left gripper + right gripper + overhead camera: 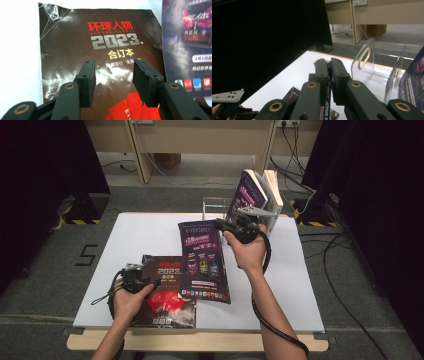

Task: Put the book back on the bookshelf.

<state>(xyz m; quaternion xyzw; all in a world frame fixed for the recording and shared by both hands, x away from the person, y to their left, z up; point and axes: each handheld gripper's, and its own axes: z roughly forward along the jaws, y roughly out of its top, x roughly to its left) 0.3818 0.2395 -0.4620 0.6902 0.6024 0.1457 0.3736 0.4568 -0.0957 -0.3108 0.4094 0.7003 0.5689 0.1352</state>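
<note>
Two magazines remain ahead of the clear rack point(216, 209): the left gripper point(146, 279) rests, fingers released, over the brown magazine point(170, 292) on the tabletop point(290, 285); the right gripper point(221, 224), fingers clenched, lifts the purple magazine point(202, 262) toward it.

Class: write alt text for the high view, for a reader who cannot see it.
The right gripper lifts a purple magazine by its top edge above a white table. The left gripper rests open over a dark magazine; more books lean in a clear rack behind.
</note>
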